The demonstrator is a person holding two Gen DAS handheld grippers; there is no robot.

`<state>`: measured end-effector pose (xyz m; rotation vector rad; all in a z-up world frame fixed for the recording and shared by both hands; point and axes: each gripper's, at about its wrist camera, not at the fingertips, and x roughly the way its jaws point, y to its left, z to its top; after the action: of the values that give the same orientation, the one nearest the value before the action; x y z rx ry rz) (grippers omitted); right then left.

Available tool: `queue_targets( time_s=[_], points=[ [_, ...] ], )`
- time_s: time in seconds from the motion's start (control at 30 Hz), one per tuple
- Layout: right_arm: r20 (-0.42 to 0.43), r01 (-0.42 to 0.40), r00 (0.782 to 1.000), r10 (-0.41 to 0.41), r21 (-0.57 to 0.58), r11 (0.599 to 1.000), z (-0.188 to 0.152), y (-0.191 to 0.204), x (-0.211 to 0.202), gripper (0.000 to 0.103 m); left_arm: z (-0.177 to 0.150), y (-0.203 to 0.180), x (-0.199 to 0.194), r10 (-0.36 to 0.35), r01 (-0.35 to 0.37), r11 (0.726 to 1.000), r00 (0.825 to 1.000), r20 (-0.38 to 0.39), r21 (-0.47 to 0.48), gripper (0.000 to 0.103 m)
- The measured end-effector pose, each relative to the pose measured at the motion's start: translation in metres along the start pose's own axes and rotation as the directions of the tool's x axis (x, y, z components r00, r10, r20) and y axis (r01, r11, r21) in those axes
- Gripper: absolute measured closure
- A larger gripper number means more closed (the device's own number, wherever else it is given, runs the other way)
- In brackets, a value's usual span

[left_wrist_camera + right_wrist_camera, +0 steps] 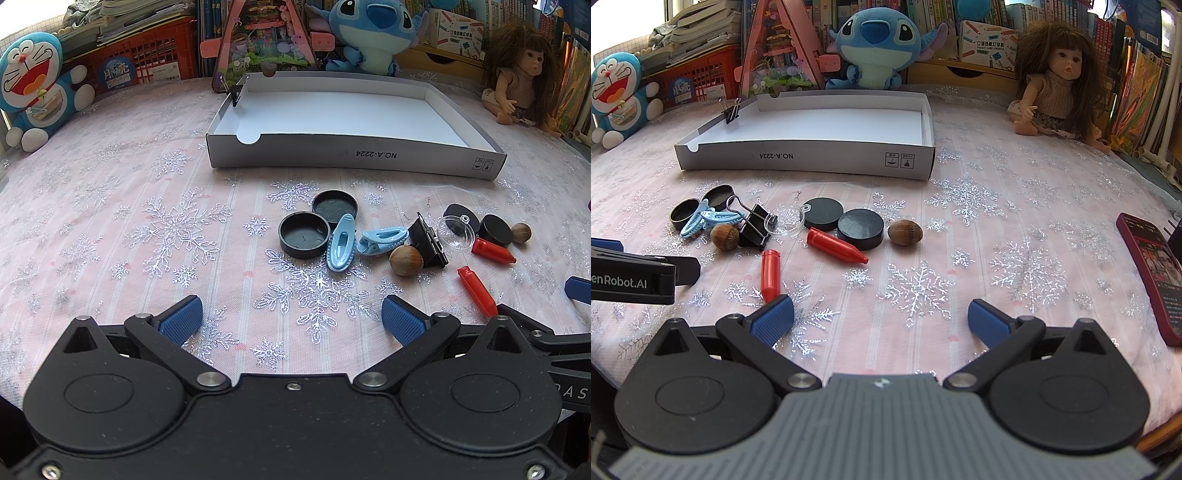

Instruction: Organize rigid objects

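Both tools are spread wide and hold nothing: the left gripper (291,317) hovers low over the cloth short of the pile, and the right gripper (881,317) hovers beside it, further right. The white box (354,157) sits beyond the clutter with its floor bare, only a binder clip (235,94) pinched onto its left wall, so by my reckoning sorting has not begun. The pieces lie in a tight cluster near the box's front wall: two black caps (304,239) touching, two blue clips (341,247) leaning on them, a black binder clip (755,225), a clear plastic dome (788,219), two black discs (860,229), two acorns (905,232) and two red crayon tips (836,251). Risks as I judge them: the acorns and red tips are rounded and may roll or squirt from the pads; the crowded left end invites nudging a neighbour; the dome looks thin and could slip or crack under a hard squeeze. The near red tip lies almost against the right gripper's left finger (774,319), and a careless sweep could knock it. A phone (1148,273) lies well to the right.
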<state>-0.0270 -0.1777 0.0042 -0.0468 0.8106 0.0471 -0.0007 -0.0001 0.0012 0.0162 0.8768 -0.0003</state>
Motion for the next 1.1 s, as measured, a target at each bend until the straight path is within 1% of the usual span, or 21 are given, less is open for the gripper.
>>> queue_targets(
  time_s=[0.77,0.97,1.1],
  points=[
    [0.011,-0.007,1.000,0.007,0.000,1.000,0.0009,-0.0015,-0.0026,0.000,0.0004,0.0019,-0.0023,-0.001,0.001,1.000,1.000,0.008,0.001,0.000],
    [0.050,-0.009,0.999,0.009,-0.001,1.000,-0.0044,-0.0027,-0.0060,0.000,-0.0057,0.0040,-0.0031,-0.020,0.019,1.000,0.998,0.059,0.024,0.000],
    [0.053,-0.027,0.998,0.026,0.015,1.000,-0.0018,-0.0082,-0.0053,0.000,-0.0033,0.0061,-0.0022,-0.032,0.030,0.999,0.998,0.053,0.034,0.000]
  ],
)
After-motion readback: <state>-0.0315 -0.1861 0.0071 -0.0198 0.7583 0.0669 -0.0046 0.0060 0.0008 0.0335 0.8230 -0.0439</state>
